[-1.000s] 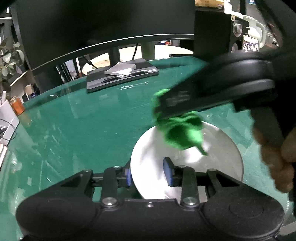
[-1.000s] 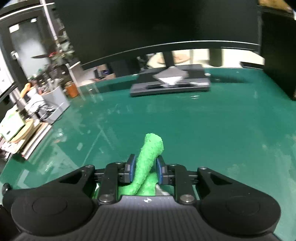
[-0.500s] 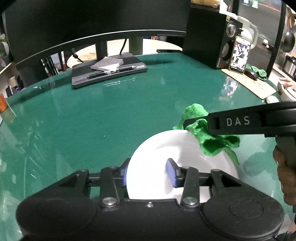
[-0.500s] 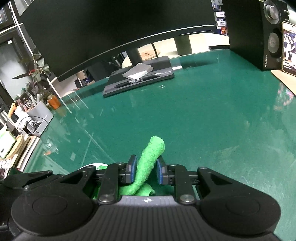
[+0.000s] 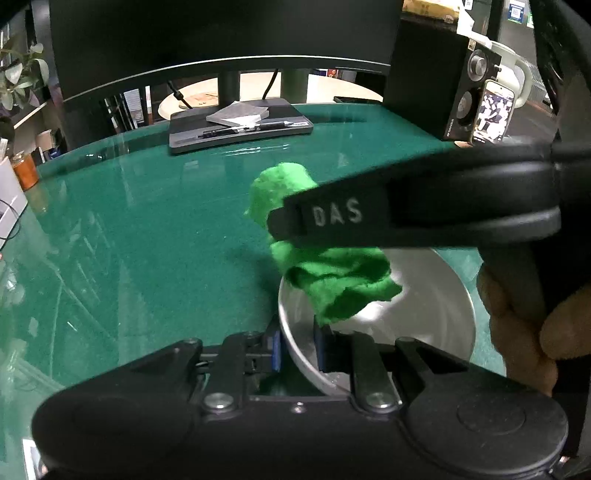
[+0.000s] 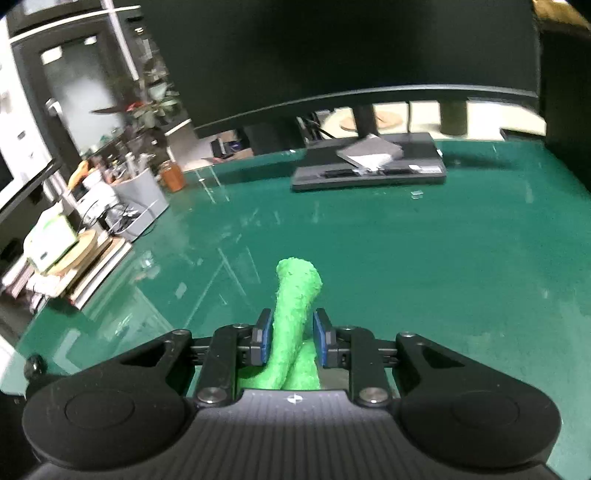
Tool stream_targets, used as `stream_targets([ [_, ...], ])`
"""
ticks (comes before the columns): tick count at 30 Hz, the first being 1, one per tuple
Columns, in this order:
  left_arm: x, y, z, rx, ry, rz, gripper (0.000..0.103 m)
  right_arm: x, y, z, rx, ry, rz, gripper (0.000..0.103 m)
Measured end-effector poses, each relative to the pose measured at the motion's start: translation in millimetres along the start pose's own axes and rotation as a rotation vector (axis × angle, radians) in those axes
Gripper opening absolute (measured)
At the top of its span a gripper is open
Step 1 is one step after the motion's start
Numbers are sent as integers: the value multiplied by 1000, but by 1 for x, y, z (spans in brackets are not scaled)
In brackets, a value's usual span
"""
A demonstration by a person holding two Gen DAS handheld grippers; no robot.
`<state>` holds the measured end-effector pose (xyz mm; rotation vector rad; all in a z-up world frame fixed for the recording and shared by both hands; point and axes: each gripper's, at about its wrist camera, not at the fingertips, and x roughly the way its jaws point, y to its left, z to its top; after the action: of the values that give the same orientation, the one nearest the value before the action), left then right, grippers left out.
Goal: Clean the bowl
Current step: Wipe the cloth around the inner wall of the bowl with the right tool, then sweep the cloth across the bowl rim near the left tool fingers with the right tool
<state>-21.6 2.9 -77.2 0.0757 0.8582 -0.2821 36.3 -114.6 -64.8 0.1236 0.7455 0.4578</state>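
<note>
Swinging back over the bowl (image 5: pixel 417 314), right claw (image 6: pixel 289 341) is clamping the cloth (image 5: pixel 332 280); left claw (image 5: pixel 297 349) is pinching the bowl's near rim.

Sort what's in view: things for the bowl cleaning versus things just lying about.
For the job: bowl, green cloth, left gripper on the bowl's rim, right gripper clamping the cloth.

Lying about: monitor, pen, speaker, phone.
</note>
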Motion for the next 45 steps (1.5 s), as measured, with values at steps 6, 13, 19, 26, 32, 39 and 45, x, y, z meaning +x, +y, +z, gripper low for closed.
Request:
stream_targets([
  [6, 0, -3, 0, 20, 1, 6, 19, -6, -13, -1, 44, -16, -42, 25],
  [13, 0, -4, 0, 41, 4, 14, 20, -5, 9, -2, -26, -13, 11, 11],
  [19, 0, -5, -2, 46, 1, 14, 21, -4, 12, -2, -39, -8, 16, 8],
  [26, 1, -7, -2, 58, 7, 17, 22, -1, 17, -4, -61, -1, 17, 7],
  [32, 0, -7, -3, 61, 8, 13, 23, -1, 13, -3, -60, 2, 7, 7],
  [39, 2, -9, -1, 70, 9, 8, 25, -12, -23, -7, 34, 5, -137, 8],
  [45, 7, -9, 8, 118, 23, -11, 27, -22, -33, -13, 104, -19, -121, 8],
])
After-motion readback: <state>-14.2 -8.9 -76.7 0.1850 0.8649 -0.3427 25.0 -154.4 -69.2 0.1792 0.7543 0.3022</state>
